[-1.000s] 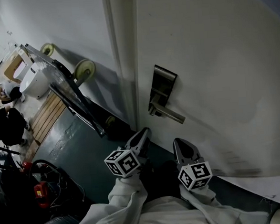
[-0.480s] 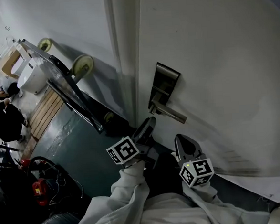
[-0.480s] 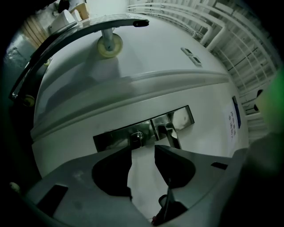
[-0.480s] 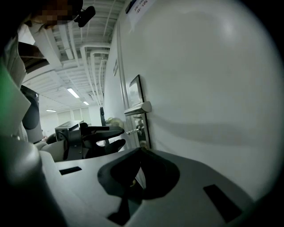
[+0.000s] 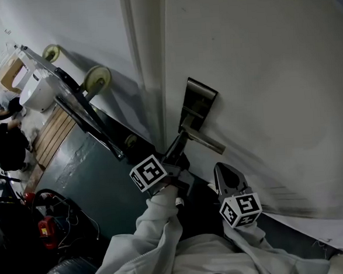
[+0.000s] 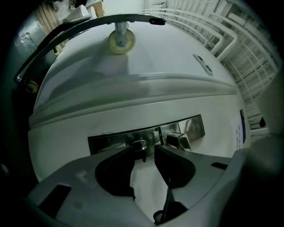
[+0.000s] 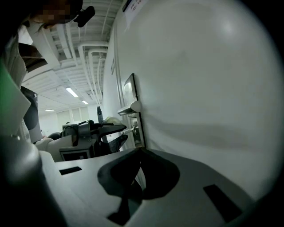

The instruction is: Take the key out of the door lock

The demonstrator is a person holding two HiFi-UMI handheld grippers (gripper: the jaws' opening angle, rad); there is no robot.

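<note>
Left gripper view: key (image 6: 140, 145), hidden from head view, within just-spread left tool (image 6: 145, 150).

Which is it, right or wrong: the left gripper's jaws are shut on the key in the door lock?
Wrong: the jaws of the left gripper, just opened, stand apart, the key in the door lock between them, per the left gripper view.

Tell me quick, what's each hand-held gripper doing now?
Left hand-held gripper: open, jaws just opened; small silver metal key between them, ungripped.
Right hand-held gripper: closed, empty.
</note>
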